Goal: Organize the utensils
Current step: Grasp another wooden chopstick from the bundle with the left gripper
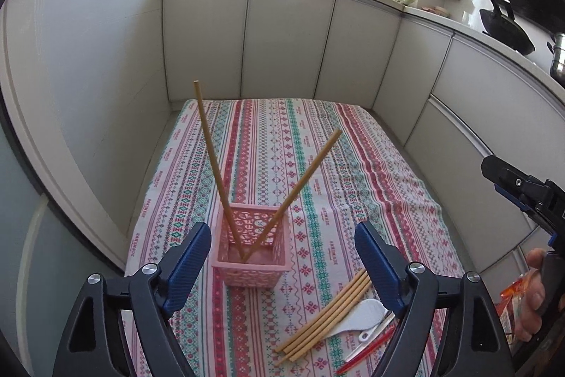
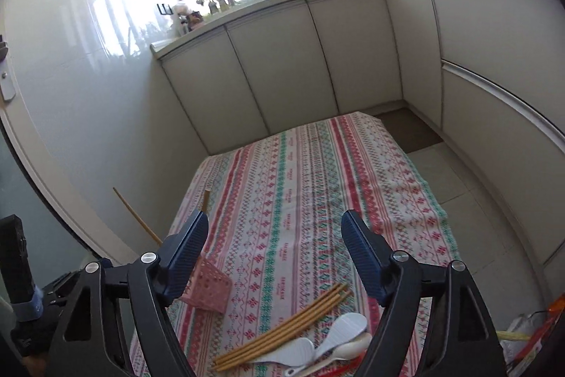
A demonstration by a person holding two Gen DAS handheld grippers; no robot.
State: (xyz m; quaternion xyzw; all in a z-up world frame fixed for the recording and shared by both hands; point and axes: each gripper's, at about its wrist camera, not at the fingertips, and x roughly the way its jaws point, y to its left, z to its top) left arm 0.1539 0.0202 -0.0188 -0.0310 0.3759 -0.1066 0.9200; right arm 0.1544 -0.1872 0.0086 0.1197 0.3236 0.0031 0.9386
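A pink lattice basket (image 1: 252,257) stands on the patterned cloth (image 1: 282,147). Two wooden chopsticks (image 1: 212,158) lean upright in it, one left, one right. My left gripper (image 1: 282,260) hangs open just above and around the basket, nothing between its blue pads. Several loose chopsticks (image 1: 325,317) lie on the cloth at the right, beside white rice paddles (image 1: 356,313), a white spoon and a red utensil (image 1: 367,352). In the right wrist view my right gripper (image 2: 273,253) is open and empty above the cloth. The basket (image 2: 208,288) shows behind its left finger; the loose chopsticks (image 2: 282,327) and paddles (image 2: 335,331) lie below.
White kitchen cabinets (image 1: 289,37) wrap around the far and right sides, with a sink tap and clutter on the counter. A glossy white wall stands at the left. A hand (image 1: 533,299) holding the other gripper's handle shows at the right edge.
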